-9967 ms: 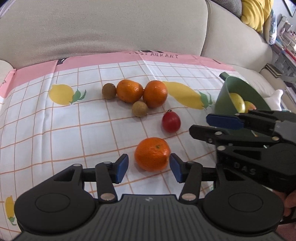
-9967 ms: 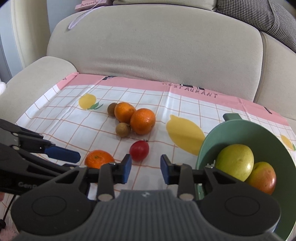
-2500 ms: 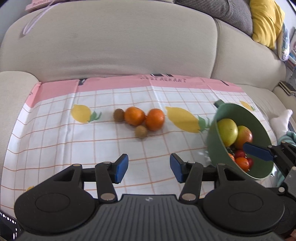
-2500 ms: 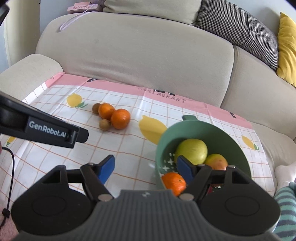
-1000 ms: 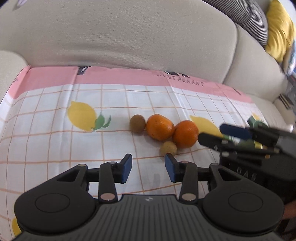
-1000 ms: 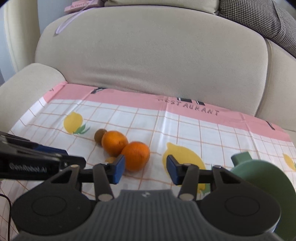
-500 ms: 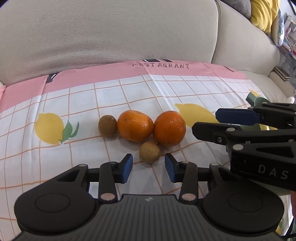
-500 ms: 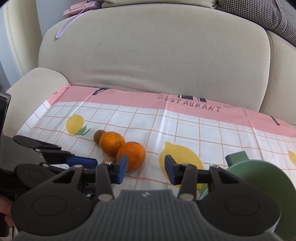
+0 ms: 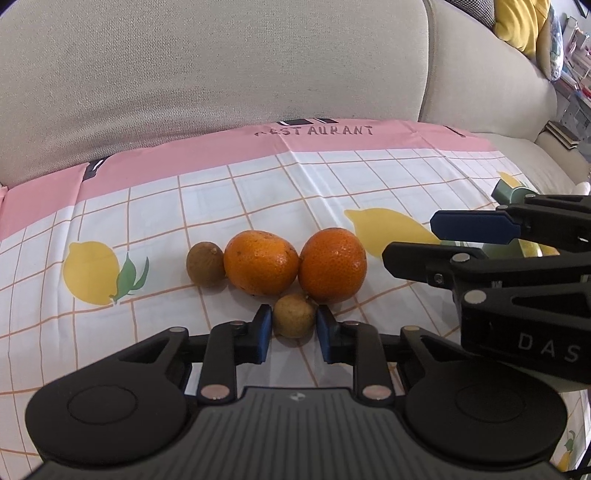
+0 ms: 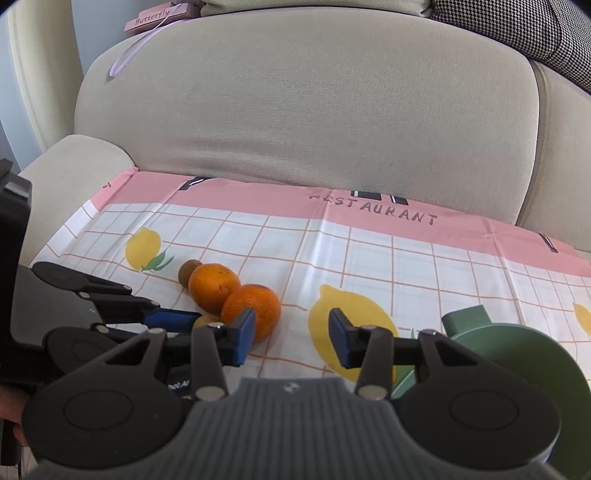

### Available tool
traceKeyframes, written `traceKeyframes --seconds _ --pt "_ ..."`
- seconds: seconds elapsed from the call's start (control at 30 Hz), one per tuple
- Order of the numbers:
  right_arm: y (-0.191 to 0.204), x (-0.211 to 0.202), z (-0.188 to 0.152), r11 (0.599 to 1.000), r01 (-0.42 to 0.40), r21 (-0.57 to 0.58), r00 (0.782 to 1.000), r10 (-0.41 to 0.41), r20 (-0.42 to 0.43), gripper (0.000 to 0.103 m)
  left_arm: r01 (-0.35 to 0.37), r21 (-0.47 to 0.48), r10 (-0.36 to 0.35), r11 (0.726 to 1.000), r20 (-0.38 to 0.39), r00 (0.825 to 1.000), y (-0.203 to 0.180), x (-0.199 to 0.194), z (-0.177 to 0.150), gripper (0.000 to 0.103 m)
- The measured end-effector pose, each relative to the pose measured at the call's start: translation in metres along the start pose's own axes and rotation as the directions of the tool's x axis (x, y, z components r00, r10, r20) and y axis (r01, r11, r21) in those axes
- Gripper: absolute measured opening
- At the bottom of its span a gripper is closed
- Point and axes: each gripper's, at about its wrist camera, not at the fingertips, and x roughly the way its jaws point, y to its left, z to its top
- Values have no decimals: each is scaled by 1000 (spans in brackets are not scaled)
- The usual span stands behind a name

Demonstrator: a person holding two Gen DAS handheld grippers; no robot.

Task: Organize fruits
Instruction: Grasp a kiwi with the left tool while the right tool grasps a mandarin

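Observation:
Two oranges [image 9: 261, 267] [image 9: 332, 270] lie side by side on the checked cloth, with a brown kiwi-like fruit [image 9: 205, 264] to their left. A small tan fruit [image 9: 294, 316] sits in front of them, between the blue pads of my left gripper [image 9: 291, 329], which has closed in around it. My right gripper [image 10: 291, 336] is open and empty, hovering right of the oranges [image 10: 251, 312]; it also shows in the left wrist view [image 9: 476, 229]. The green bowl [image 10: 517, 354] is at lower right.
The cloth [image 9: 369, 177] covers a beige sofa seat, with the backrest [image 9: 221, 74] close behind the fruit. The sofa armrest [image 10: 66, 162] is on the left. Cushions lie at the far right [image 9: 524, 26].
My left gripper has moved forward and narrowed its jaws around the small tan fruit. My right gripper has stayed beside it, open.

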Motion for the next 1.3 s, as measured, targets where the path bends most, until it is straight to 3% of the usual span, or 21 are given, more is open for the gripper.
traceKeyframes --seconds 0.23,0.47,0.53,0.63,1.07,1.3 --pt "1 0 0 1000 5 -8 1000 -5 -5 42 -6 -1 6 1000 23 1000 0 -15 -3 28" --pt "8 2 -2 999 -11 -33 1000 11 -13 43 -44 -107 48 993 37 998 21 -40 -15 28" --pt "14 6 -2 999 -20 -46 1000 19 -24 44 -52 -136 58 989 36 998 28 -45 -17 28" --pt "22 14 -2 998 -10 -60 999 7 -38 55 -55 -170 62 984 39 997 37 -50 -17 28" --pt "42 45 3 994 -24 -102 996 15 -90 55 -33 -220 47 975 59 997 48 -58 -19 28" --pt "38 44 1 994 -1 -107 996 -8 -84 41 -31 -227 44 973 53 998 44 -60 -20 28"
